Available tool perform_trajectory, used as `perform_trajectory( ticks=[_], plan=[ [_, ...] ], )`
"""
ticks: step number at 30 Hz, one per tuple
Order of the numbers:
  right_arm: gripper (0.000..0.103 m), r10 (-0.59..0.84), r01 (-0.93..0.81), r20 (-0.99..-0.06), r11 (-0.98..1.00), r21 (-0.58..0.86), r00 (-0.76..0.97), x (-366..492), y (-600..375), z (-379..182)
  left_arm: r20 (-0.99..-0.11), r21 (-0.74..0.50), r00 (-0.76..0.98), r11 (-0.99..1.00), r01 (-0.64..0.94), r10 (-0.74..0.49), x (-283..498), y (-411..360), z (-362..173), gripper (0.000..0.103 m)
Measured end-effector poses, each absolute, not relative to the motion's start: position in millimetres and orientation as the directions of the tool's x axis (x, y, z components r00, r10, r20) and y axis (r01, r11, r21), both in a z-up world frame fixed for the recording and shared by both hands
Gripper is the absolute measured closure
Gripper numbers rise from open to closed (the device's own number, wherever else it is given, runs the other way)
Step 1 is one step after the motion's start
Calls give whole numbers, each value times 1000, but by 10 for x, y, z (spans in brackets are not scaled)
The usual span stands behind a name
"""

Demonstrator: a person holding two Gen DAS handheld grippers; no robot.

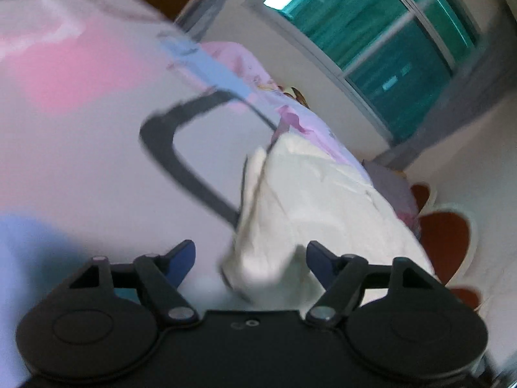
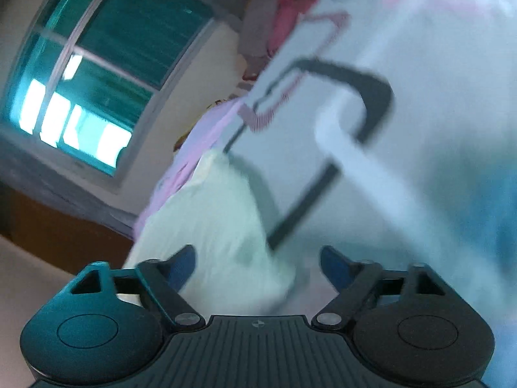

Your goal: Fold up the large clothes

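Note:
A large white garment (image 1: 310,194) lies crumpled on a bed sheet (image 1: 97,161) printed with pink, blue and dark grey shapes. In the left wrist view my left gripper (image 1: 250,255) is open, its blue fingertips (image 1: 184,253) either side of a corner of the white garment, not closed on it. In the right wrist view the garment (image 2: 210,226) looks pale green-white and blurred. My right gripper (image 2: 257,262) is open, with the garment's edge between and below its fingertips (image 2: 185,263). Both views are motion-blurred.
A teal window (image 1: 371,32) with a grey frame is on the white wall beyond the bed; it also shows in the right wrist view (image 2: 90,74). A pink and lilac quilt (image 1: 258,74) lies at the bed's far end. Red-brown floor patches (image 1: 446,232) show beside the bed.

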State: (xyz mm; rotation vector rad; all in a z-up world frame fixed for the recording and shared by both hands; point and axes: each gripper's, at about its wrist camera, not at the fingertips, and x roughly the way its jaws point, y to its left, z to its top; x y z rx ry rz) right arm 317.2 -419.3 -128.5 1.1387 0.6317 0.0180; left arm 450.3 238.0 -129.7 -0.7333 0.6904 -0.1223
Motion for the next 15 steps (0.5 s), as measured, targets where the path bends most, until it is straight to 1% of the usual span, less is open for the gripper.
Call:
perform_trajectory(
  ticks=[2,5,6,7,9,10,11,12,13,14,15],
  plan=[
    [25,352,306,-445,386,870,823,3203,-4083,-1358,-509,-718,775,681,-143,-374,4516,2316,-1400,29],
    [27,357,305,-435,365,880,827,3377,-3949,-1398,-493,-736,782,662,-142,-381,4704,2197,-1445,29],
    [30,356,304,-431,360,882,829,3441,-3926,-1392,-488,-746,785,649,-148,-382,4781,2186,-1462,29],
    [31,348,306,-438,373,876,829,3514,-3907,-1390,-480,-761,789,630,-156,-384,4866,2185,-1493,29],
    [33,329,315,-446,381,869,833,3612,-3915,-1398,-473,-771,798,614,-169,-374,4968,2182,-1544,33],
    [35,325,312,-448,392,865,833,3639,-3906,-1415,-477,-768,797,617,-173,-370,4978,2164,-1563,38],
    [39,315,315,-456,409,856,832,3674,-3906,-1406,-483,-766,793,618,-178,-371,5032,2133,-1571,47],
    [49,312,314,-456,413,855,833,3663,-3929,-1408,-485,-766,790,618,-177,-375,5058,2118,-1577,54],
    [57,318,305,-452,417,856,833,3653,-3922,-1422,-486,-763,786,623,-170,-381,5080,2109,-1579,62],
    [61,319,295,-450,430,853,834,3669,-3912,-1413,-485,-755,788,636,-159,-379,5078,2101,-1564,69],
    [69,319,281,-446,448,848,836,3642,-3883,-1397,-483,-750,790,644,-151,-377,5089,2078,-1548,72]
  ],
)
